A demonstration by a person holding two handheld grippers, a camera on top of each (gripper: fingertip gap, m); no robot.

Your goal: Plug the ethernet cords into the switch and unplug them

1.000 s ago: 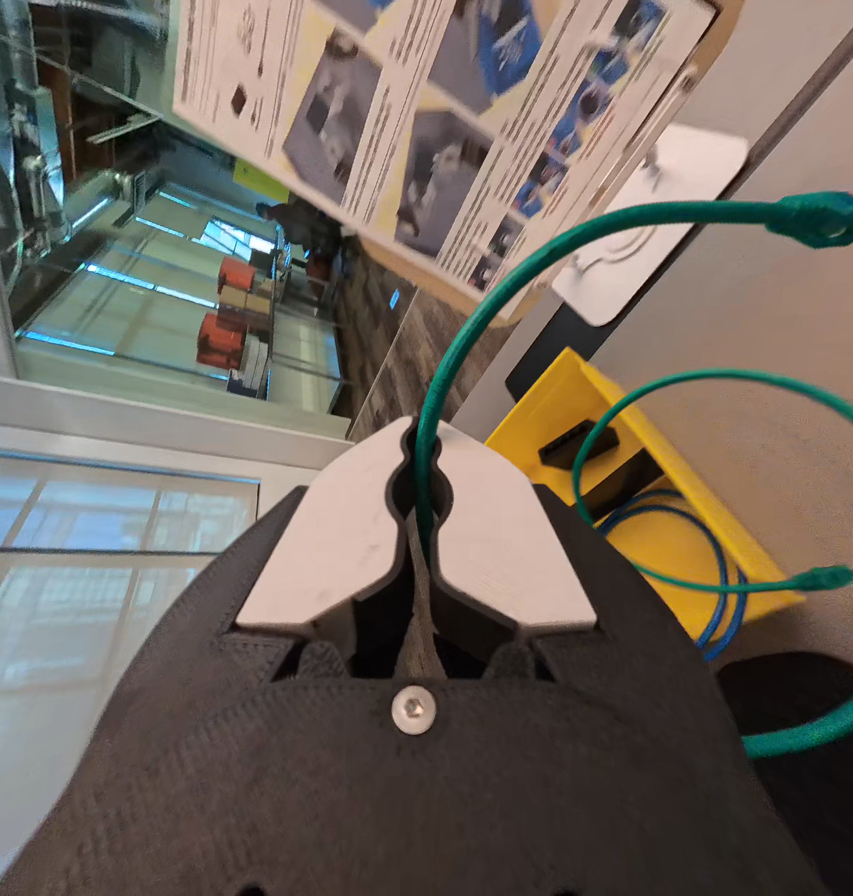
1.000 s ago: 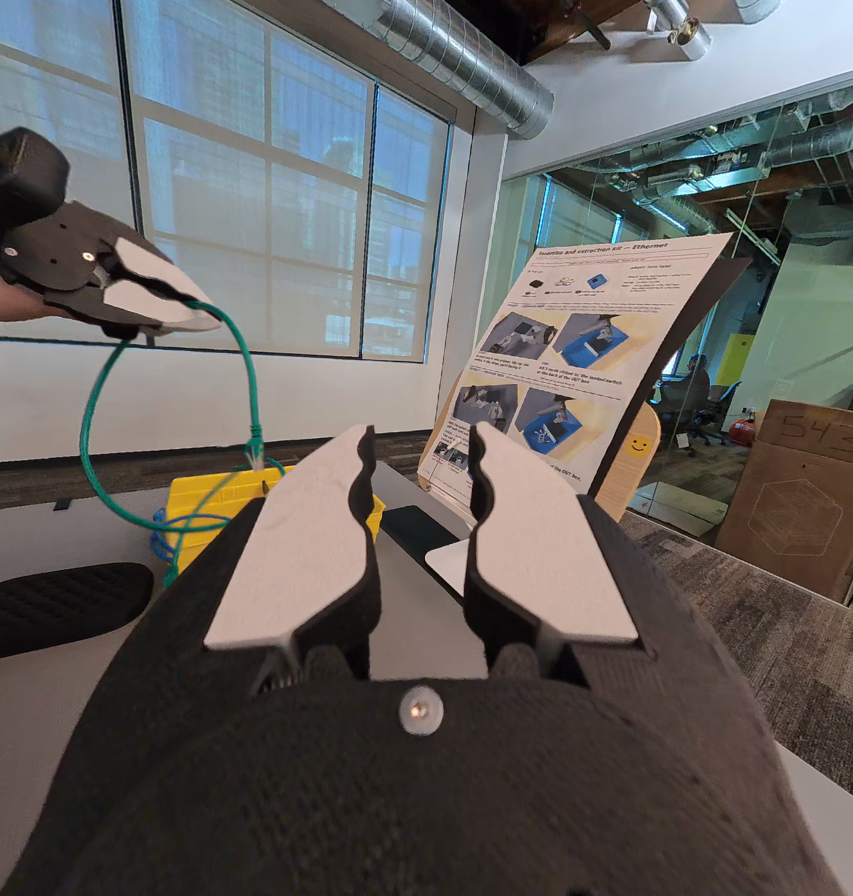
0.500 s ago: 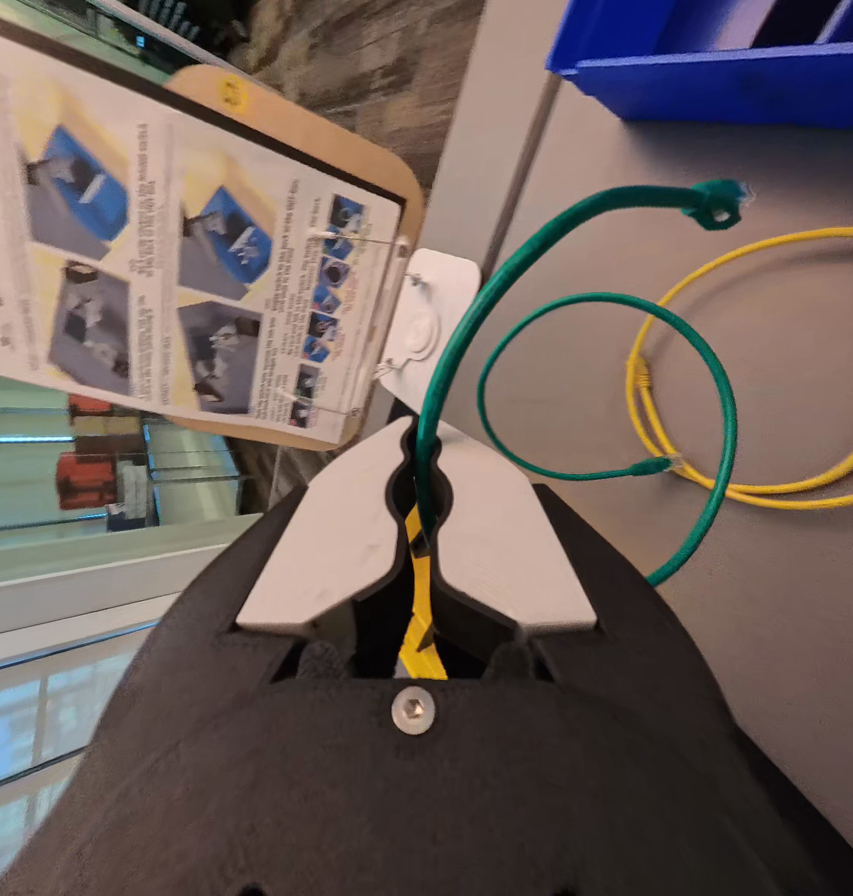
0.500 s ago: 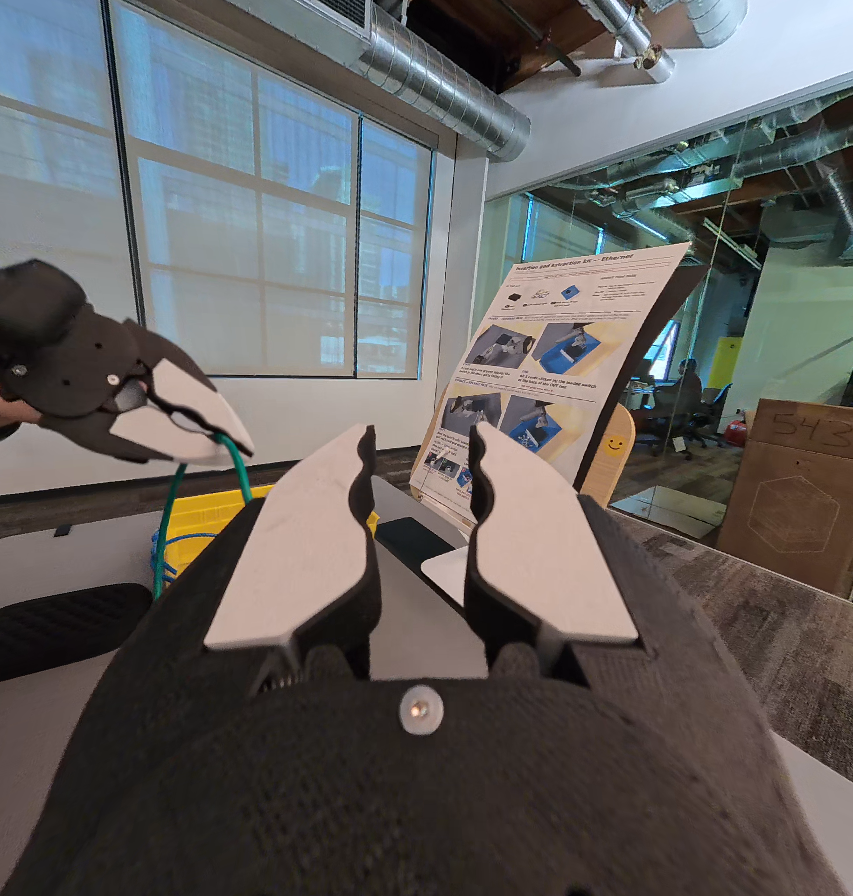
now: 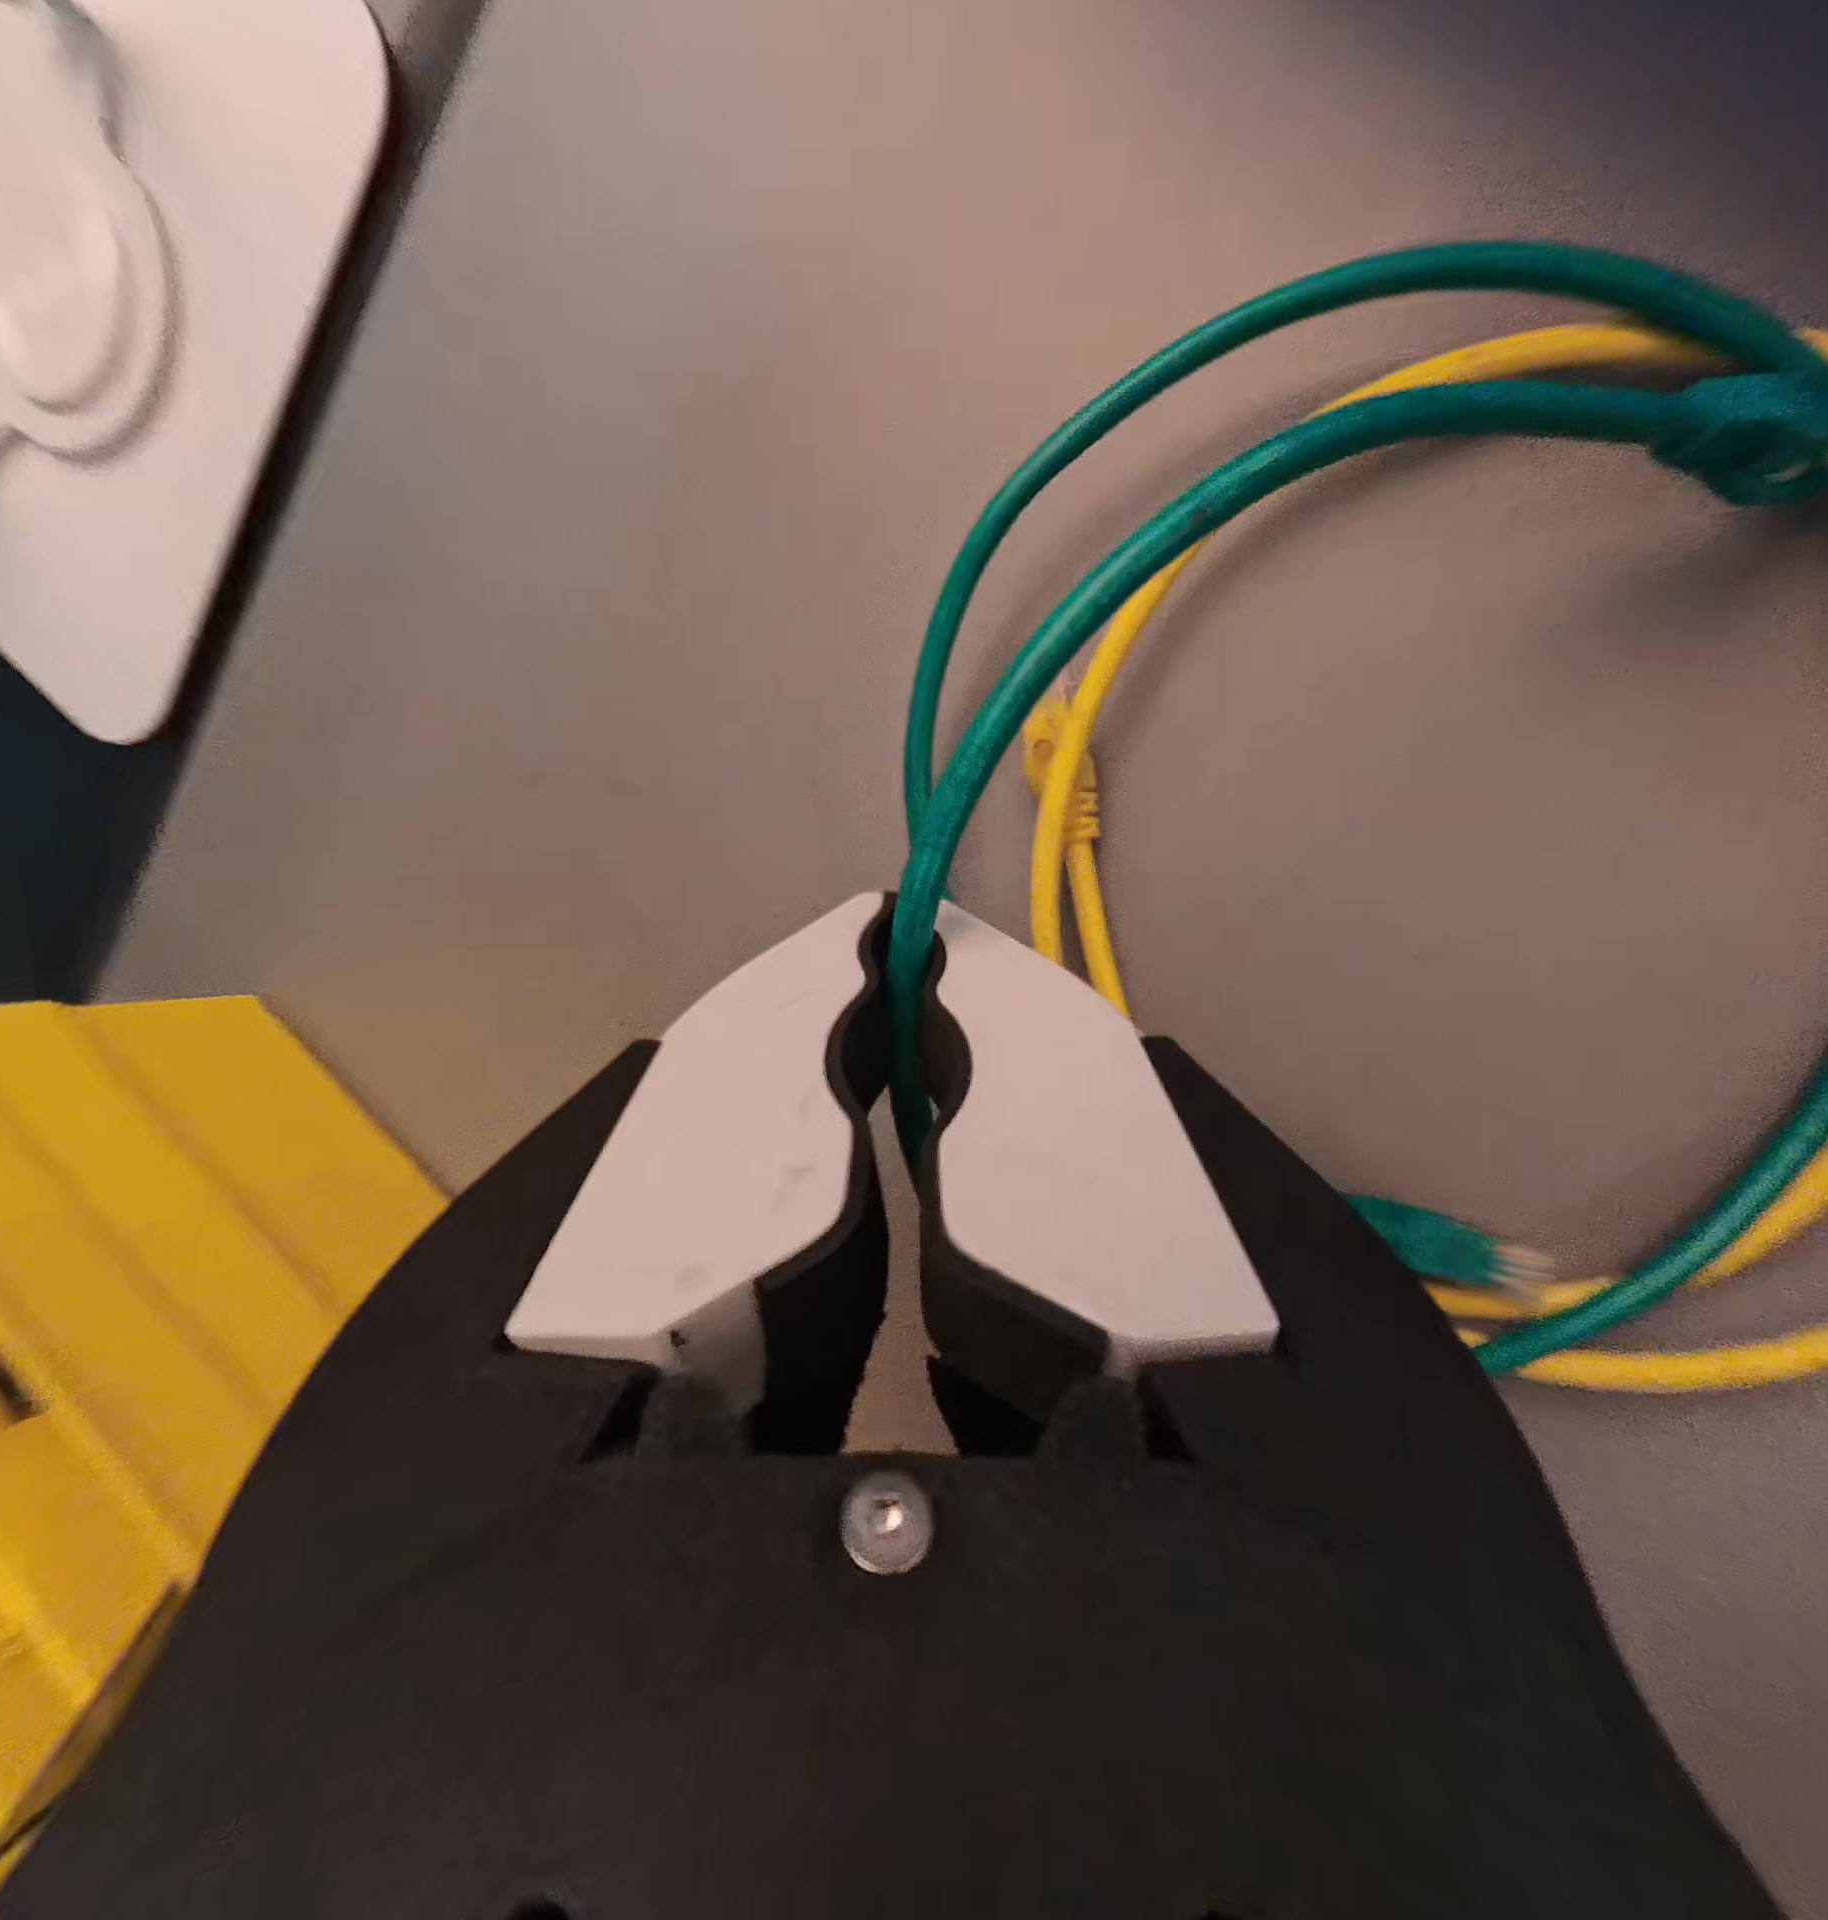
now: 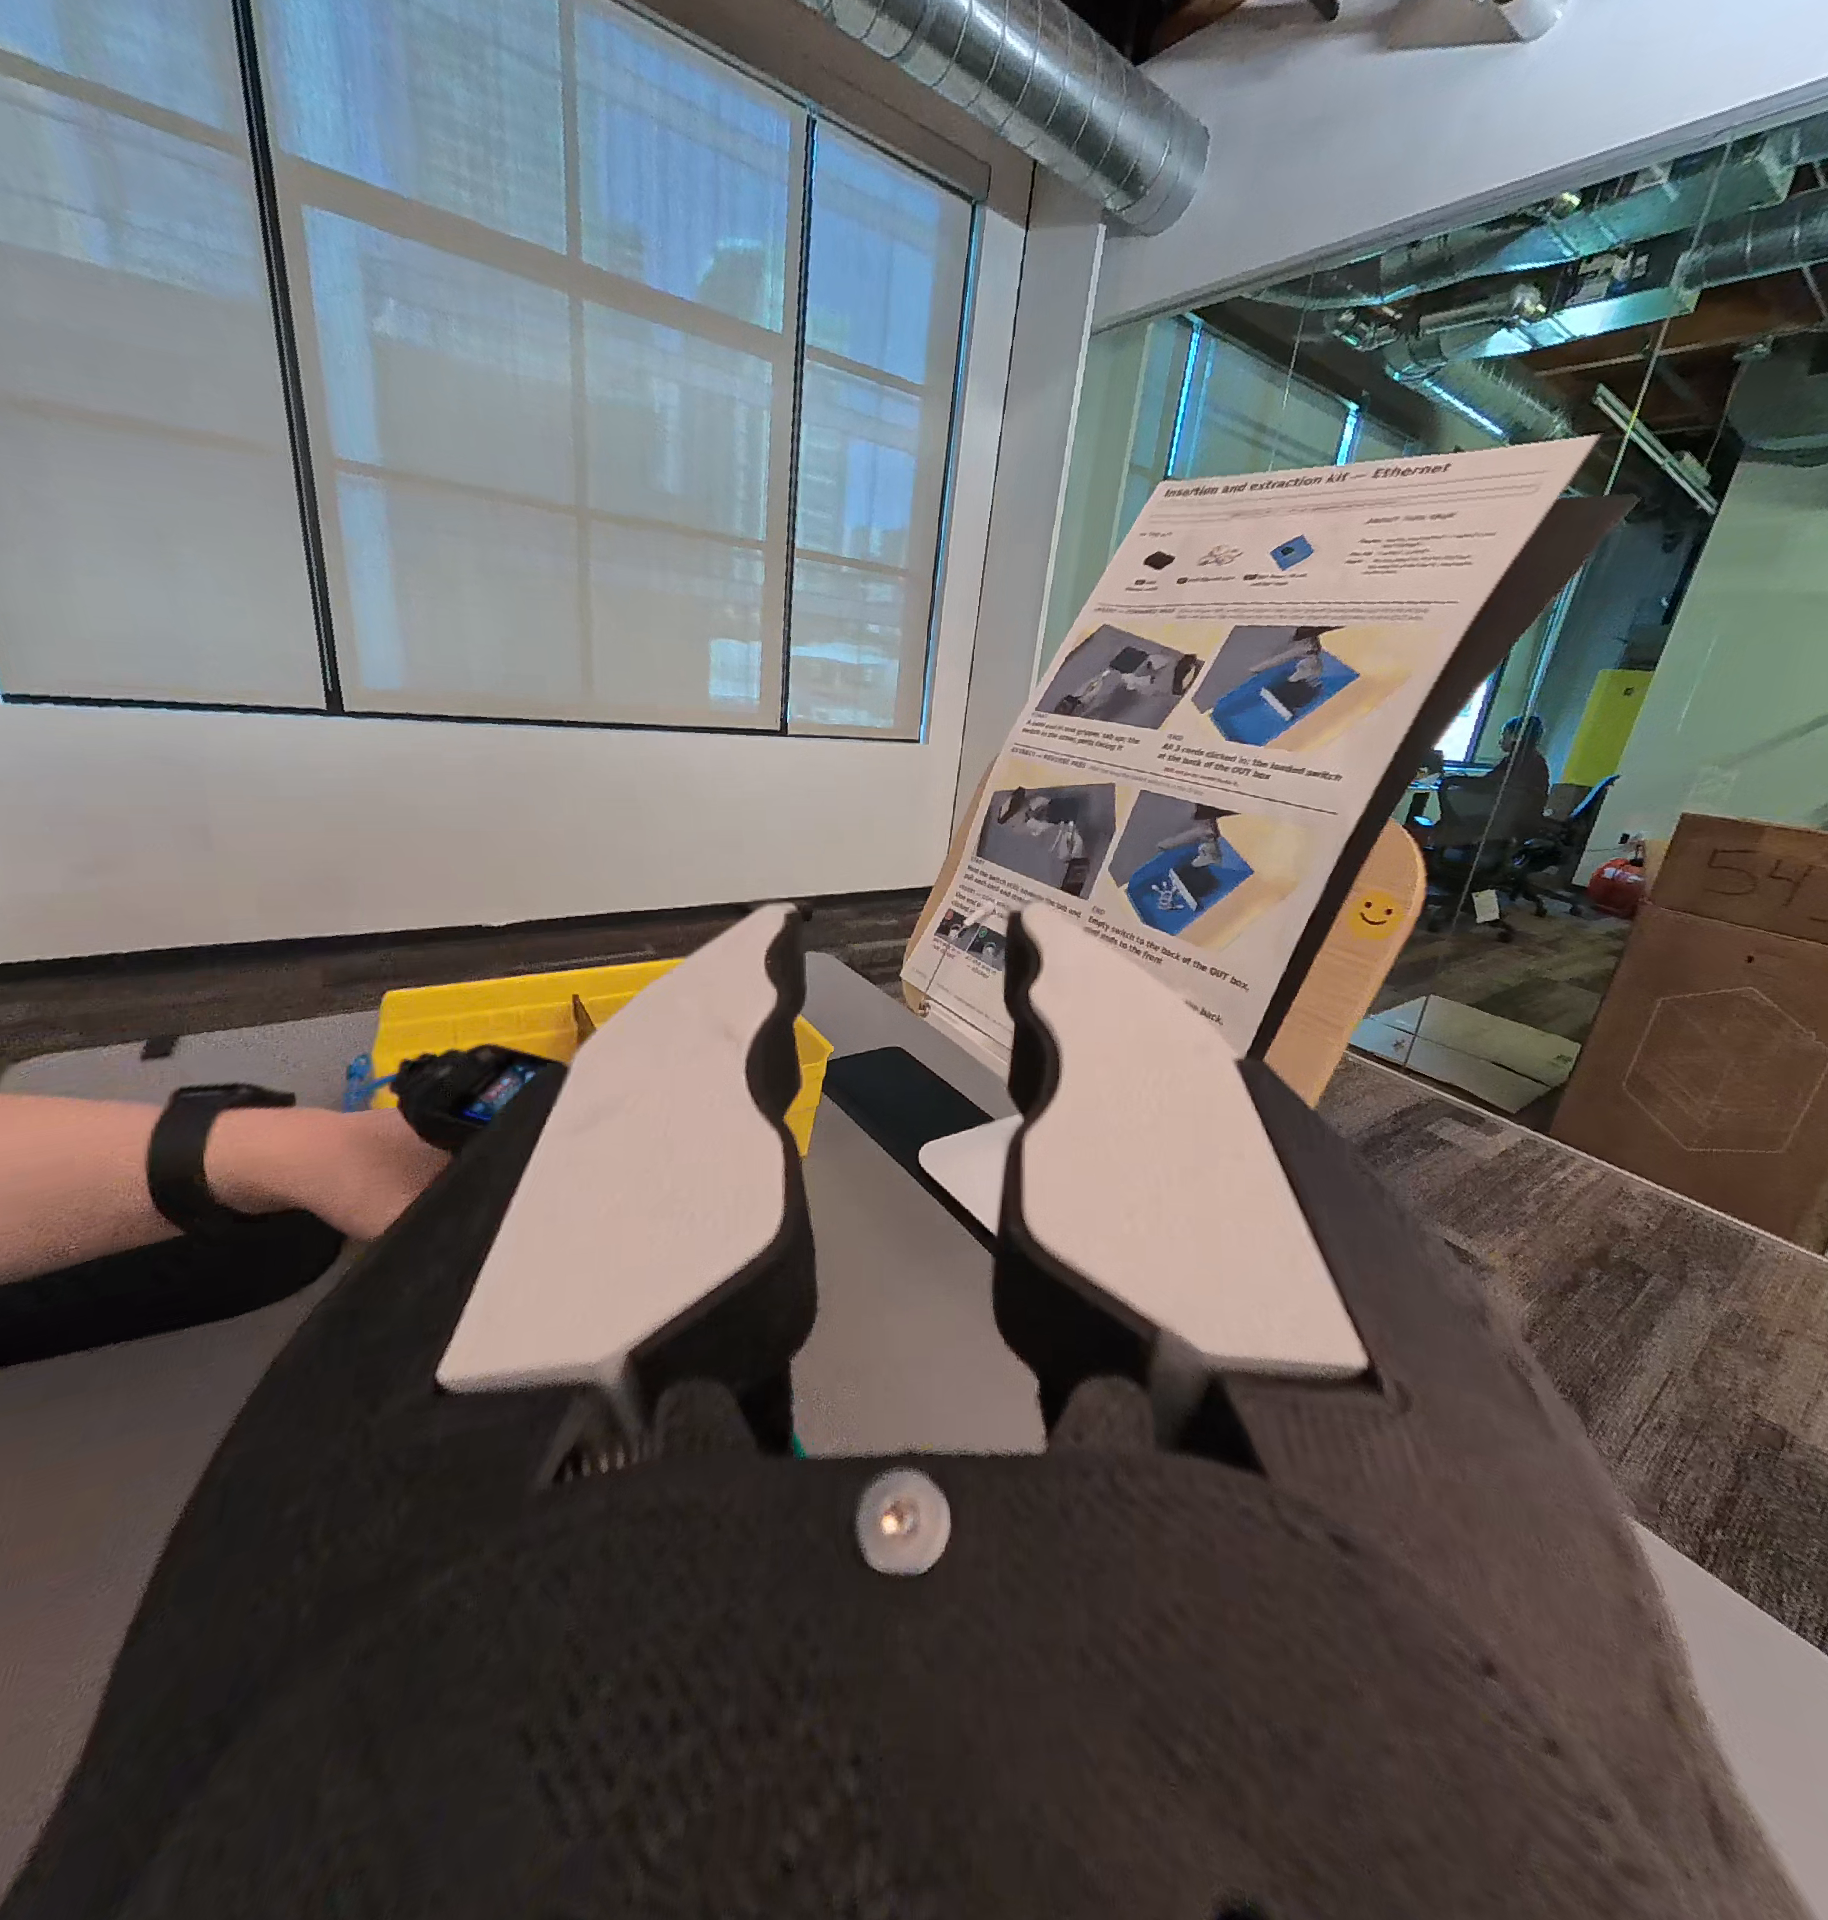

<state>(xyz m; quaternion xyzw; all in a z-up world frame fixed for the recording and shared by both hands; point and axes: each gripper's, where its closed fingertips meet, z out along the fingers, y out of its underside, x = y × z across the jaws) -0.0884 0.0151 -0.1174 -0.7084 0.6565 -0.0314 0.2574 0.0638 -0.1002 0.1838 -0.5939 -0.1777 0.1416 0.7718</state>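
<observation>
Green cord [image 5: 1003, 665], clamped mid-length in the left tool [image 5: 905, 1023], loops low over the counter [image 5: 681, 416] beside a yellow cord [image 5: 1071, 831], right tool [image 6: 894, 1049] apart and empty; judged step: laying it down, next releasing.

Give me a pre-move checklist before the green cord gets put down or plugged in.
1. Left tongs shut on the green cord: ok.
2. Green plugs free: one beside the yellow cord, the other low near the tongs; ok.
3. Green cord clear of the yellow cord: not ok, they cross.
4. Right tongs open and empty: ok.
5. Switch in sight: cannot tell, neither view shows it.
6. Yellow bin clear of the cord: ok.
</observation>
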